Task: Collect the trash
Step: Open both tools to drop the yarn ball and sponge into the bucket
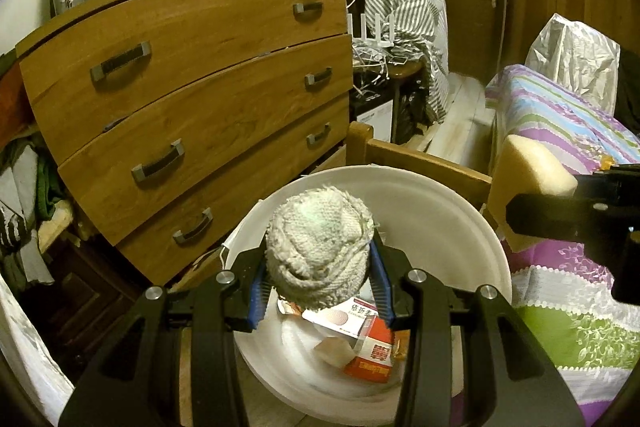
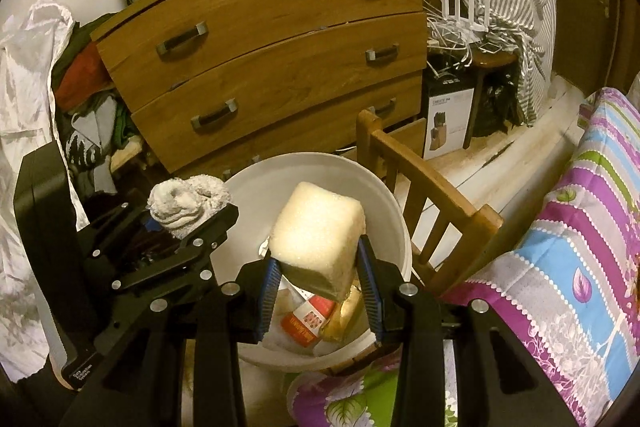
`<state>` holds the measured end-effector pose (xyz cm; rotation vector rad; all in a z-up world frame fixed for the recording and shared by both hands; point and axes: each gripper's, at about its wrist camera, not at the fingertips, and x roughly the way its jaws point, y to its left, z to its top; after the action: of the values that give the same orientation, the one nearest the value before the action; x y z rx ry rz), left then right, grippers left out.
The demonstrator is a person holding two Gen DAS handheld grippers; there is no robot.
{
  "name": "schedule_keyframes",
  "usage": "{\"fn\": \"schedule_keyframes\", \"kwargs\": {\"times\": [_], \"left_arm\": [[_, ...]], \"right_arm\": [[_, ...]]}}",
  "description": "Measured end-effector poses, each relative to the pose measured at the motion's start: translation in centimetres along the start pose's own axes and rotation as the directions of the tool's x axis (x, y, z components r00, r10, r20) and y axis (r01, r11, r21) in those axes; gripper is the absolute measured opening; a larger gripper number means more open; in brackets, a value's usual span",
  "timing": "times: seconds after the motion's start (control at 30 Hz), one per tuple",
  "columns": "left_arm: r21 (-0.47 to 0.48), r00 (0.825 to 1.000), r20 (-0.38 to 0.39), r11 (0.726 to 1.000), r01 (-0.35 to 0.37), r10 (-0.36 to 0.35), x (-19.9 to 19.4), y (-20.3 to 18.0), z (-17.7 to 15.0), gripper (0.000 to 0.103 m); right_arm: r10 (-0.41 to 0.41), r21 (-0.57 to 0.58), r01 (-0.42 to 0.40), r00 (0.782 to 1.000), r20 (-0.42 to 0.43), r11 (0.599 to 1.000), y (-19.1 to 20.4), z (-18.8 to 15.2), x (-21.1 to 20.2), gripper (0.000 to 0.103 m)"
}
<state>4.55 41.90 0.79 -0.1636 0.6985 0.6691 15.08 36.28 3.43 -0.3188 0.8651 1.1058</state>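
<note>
My left gripper (image 1: 320,285) is shut on a wadded grey-white rag (image 1: 318,247) and holds it over the white bucket (image 1: 452,227). The rag also shows in the right wrist view (image 2: 186,201), at the bucket's left rim. My right gripper (image 2: 318,283) is shut on a pale yellow sponge block (image 2: 316,231) above the same bucket (image 2: 256,195). The sponge shows at the right in the left wrist view (image 1: 528,175). Inside the bucket lie a red and white carton (image 1: 370,351), also seen in the right wrist view (image 2: 308,321), and other scraps.
A wooden chest of drawers (image 1: 192,99) stands behind the bucket. A wooden chair back (image 2: 424,183) is at the bucket's right. A bed with a striped floral cover (image 2: 568,247) is on the right. Clothes are piled at the left (image 2: 88,115). Cables and a box (image 2: 448,111) sit beside the chest.
</note>
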Motion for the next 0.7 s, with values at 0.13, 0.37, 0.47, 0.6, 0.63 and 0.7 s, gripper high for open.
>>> {"fn": "schedule_keyframes", "kwargs": {"times": [0.13, 0.37, 0.47, 0.6, 0.63, 0.7], "left_arm": [[0.002, 1.0, -0.007, 1.0, 0.001, -0.001, 0.4, 0.3, 0.0, 0.04], [-0.005, 1.0, -0.016, 1.0, 0.006, -0.006, 1.0, 0.9, 0.0, 0.04], [-0.024, 0.999, -0.021, 0.999, 0.027, -0.028, 1.2, 1.6, 0.3, 0.04], [-0.054, 0.997, -0.015, 0.995, 0.08, -0.081, 1.1, 3.0, 0.9, 0.04], [-0.061, 0.995, -0.018, 0.993, 0.1, -0.101, 1.2, 3.3, 1.1, 0.04], [-0.07, 0.989, -0.026, 0.987, 0.142, -0.144, 1.2, 3.8, 1.3, 0.04]], "right_arm": [[0.001, -0.002, -0.001, 1.0, -0.004, 1.0, -0.1, 0.2, 0.4, 0.038], [0.011, -0.031, -0.011, 1.0, 0.0, 0.999, 0.6, 0.6, 0.9, 0.038], [0.01, -0.055, -0.01, 1.0, 0.002, 0.998, 1.2, 0.9, 0.9, 0.038], [0.006, -0.076, -0.006, 1.0, -0.001, 0.997, 1.4, 1.4, 1.0, 0.038], [0.005, -0.077, -0.006, 1.0, -0.002, 0.997, 1.3, 1.4, 1.1, 0.038], [0.011, -0.078, -0.011, 1.0, -0.005, 0.997, 1.2, 1.5, 1.1, 0.038]]}}
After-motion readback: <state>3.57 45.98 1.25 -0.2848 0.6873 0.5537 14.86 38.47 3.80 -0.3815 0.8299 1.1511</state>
